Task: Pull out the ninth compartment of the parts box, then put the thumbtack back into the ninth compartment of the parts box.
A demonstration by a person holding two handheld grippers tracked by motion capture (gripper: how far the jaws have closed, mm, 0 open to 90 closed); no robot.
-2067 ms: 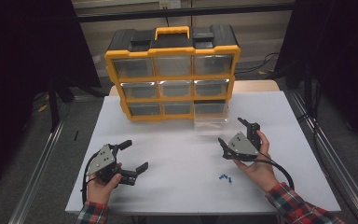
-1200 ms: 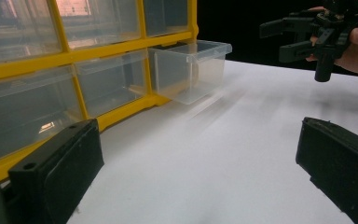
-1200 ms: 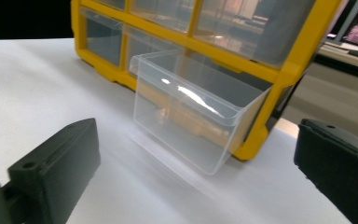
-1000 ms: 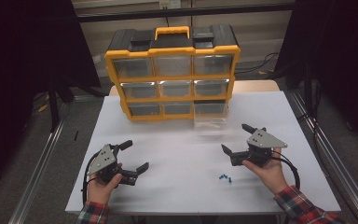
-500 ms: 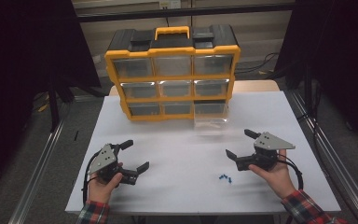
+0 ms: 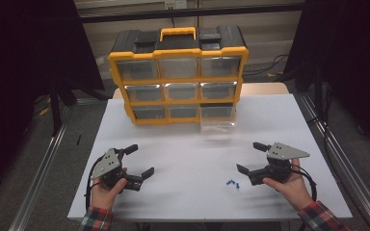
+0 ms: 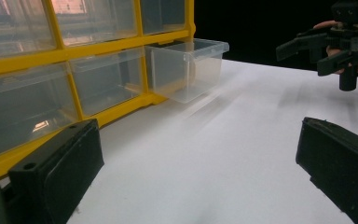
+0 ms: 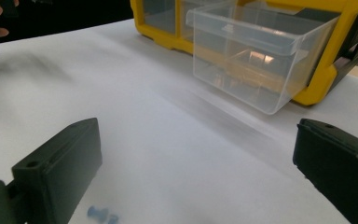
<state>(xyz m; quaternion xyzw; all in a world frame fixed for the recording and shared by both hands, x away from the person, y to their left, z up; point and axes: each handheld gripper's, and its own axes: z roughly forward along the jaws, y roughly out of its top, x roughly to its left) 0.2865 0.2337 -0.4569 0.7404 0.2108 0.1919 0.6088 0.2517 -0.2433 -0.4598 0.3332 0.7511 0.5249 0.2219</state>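
A yellow and black organizer with clear drawers stands at the back of the white table. Its bottom right drawer is pulled out; it also appears as the clear drawer and the clear drawer, and looks empty. A few small blue parts lie near the front, just left of my right gripper, which is open and holds nothing. The blue parts lie by its left jaw. At the front left, my left gripper is open and empty.
Metal rails run along both sides of the table, with dark curtains behind. Cables lie behind the organizer. In the left gripper view the other gripper is seen far off at the top right.
My right gripper has moved right and toward the front edge, and levelled out beside the blue parts. The left gripper has stayed put.
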